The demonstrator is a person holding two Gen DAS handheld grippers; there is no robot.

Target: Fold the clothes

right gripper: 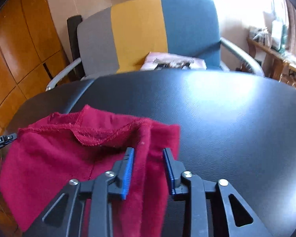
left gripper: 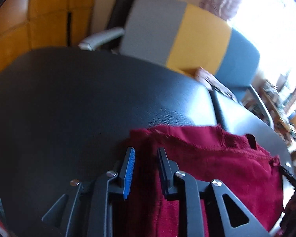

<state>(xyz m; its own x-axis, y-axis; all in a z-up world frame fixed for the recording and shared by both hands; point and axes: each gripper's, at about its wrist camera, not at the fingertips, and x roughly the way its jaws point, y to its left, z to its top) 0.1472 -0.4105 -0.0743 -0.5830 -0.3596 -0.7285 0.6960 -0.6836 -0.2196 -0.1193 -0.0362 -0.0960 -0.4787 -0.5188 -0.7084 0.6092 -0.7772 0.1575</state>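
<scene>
L gripper (left gripper: 146, 154) sits at the left edge of the red garment (left gripper: 217, 158), jaws spread w/ a clear gap; cloth runs between and under the fingers but the pads aren't pressed onto it, so I'd call it open around the fabric, not pinching. Garment lies bunched on the black table (left gripper: 79, 98), near the front edge, raw fuzzy hem turned up along its far side. Moving right, same garment in the R wrist view (right gripper: 59, 158) spreads leftward from the R gripper (right gripper: 149, 152), a flap folded back near the top. R jaws also parted, w/ a vertical ridge of cloth standing in the gap, touching or nearly touching the left blue pad (right gripper: 128, 173); can't tell if any real grip there, looks loose. Behind the table, a grey/yellow/blue chair (right gripper: 148, 29) w/ some pale stuff on its seat, not part of the job. Step, as I read it: taking hold of both side edges before lifting or spreading the piece, i.e. early in the fold. Next move calls for closing both jaws on a single layer of edge, then pulling apart evenly to flatten; risk is grabbing a doubled ridge on the R side.
</scene>
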